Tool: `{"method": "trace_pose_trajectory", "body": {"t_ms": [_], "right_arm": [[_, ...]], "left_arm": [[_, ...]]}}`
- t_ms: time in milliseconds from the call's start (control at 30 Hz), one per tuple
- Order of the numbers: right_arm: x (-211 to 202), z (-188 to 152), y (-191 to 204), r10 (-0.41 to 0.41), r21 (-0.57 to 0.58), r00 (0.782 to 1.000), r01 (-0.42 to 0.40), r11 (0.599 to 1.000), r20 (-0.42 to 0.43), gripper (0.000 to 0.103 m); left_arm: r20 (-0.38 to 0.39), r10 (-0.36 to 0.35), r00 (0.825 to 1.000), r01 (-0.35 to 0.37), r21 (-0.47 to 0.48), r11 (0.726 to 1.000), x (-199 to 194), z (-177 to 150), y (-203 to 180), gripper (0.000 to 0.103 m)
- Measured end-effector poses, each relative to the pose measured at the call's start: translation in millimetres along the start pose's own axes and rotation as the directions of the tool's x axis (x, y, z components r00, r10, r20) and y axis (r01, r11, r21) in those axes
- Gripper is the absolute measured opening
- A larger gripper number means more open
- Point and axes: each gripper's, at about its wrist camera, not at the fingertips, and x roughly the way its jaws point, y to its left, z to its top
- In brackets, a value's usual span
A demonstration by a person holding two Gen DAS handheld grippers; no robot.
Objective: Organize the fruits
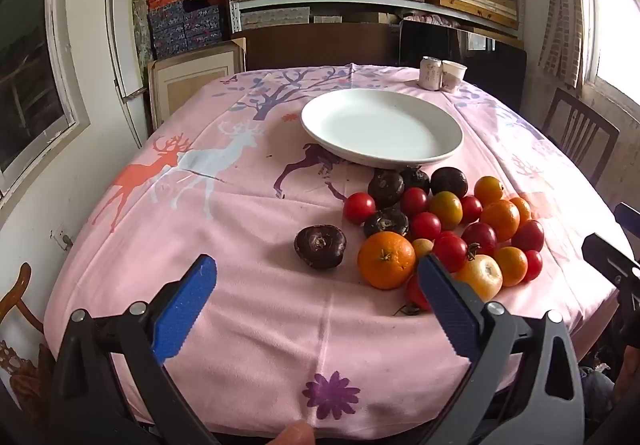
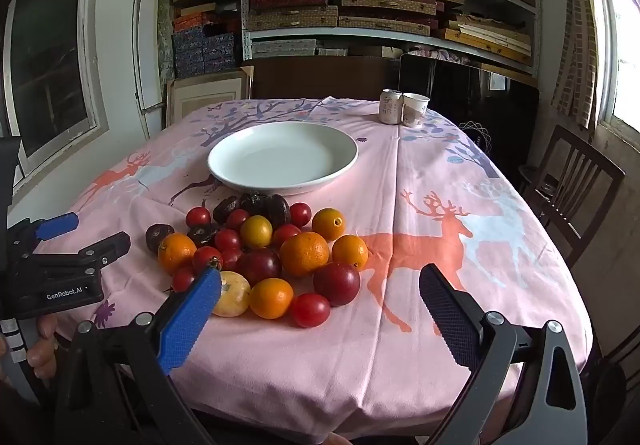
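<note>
Round white ceramic plate (image 2: 282, 156) bare inside — heap of red, orange and dark fruits (image 2: 264, 249) on pink deer-print tablecloth (image 2: 460, 285) just before it. My left gripper (image 1: 316, 277) and right gripper (image 2: 320, 285) both spread wide, nothing between them.

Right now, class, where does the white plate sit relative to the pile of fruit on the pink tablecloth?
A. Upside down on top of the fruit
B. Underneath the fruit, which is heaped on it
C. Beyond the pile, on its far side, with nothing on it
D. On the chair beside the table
C: the white plate lies bare on the pink tablecloth just behind the pile of fruit, towards the can and cup.
</note>
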Motion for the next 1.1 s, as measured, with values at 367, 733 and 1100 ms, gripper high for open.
{"method": "trace_pose_trajectory", "body": {"t_ms": [367,733,1100], "right_arm": [[-2.0,0.8,-2.4,0.001,0.007,1.0,-0.001,1.0,-0.003,0.099],[1.0,-3.2,3.7,0.024,-0.011,1.0,-0.024,1.0,-0.008,0.099],[1.1,-3.8,4.9,0.022,-0.013,1.0,-0.022,1.0,-0.01,0.099]], "left_arm": [[-0.003,0.005,1.0,-0.005,0.005,1.0,12.4,-11.1,1.4,0.099],[-0.01,0.005,1.0,-0.005,0.001,1.0,15.9,-9.6,2.5,0.099],[-0.014,0.015,1.0,-0.015,-0.002,1.0,9.4,-3.0,2.9,0.099]]}}
